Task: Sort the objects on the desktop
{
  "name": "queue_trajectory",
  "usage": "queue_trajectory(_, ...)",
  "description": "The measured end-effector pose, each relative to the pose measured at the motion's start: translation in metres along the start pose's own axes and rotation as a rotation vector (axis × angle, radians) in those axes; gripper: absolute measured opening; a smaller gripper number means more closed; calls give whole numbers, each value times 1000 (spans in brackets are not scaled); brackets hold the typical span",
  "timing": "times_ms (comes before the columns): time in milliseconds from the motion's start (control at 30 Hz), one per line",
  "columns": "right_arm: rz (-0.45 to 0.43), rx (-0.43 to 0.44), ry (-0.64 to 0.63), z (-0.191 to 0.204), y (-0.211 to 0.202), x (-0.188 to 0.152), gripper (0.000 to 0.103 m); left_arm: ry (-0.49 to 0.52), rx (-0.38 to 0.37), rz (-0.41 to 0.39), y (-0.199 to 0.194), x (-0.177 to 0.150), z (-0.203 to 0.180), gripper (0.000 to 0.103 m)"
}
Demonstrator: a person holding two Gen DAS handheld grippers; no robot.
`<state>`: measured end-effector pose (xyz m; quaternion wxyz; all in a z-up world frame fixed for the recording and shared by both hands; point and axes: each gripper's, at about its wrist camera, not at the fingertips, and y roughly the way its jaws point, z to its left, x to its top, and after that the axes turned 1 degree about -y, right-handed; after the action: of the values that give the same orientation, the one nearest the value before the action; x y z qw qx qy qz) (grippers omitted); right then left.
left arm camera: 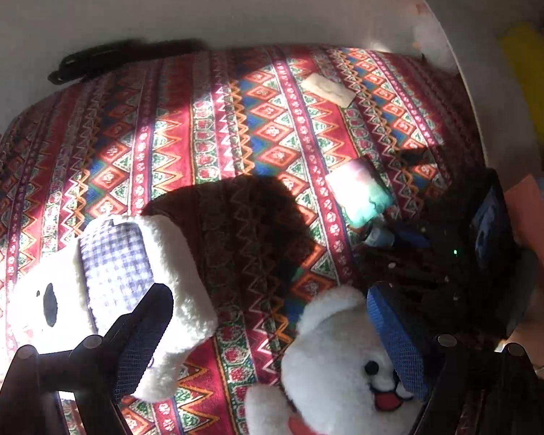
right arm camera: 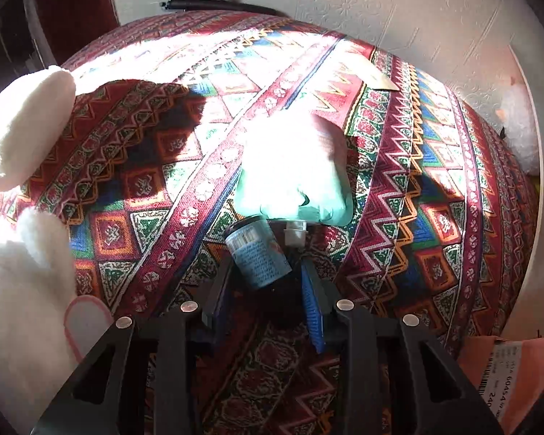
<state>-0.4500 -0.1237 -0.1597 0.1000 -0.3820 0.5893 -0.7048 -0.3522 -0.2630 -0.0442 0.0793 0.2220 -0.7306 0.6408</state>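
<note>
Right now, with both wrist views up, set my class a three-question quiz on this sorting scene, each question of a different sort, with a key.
1. True or false: the right gripper has the blue-labelled bottle between its fingers.
2. Which lies just beyond that bottle? A) a green refill pouch B) a mug C) a book
3. Fill in: the left gripper is wide ____, straddling two white plush toys.

Key: 1 true; 2 A; 3 open
</note>
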Motion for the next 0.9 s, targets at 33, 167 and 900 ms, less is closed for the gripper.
queue_trajectory(33, -13, 2, 57, -8, -14, -6, 26, -25, -34, 22, 15, 10, -4, 92)
queue_trajectory(167, -137, 36, 220, -39, -97, -43, 27, -82, -130, 164, 95, 40, -33, 92)
queue_trajectory(900, -393, -1, 263, -60, -215, -95, 26, -188, -162, 101, 140, 50, -110, 13)
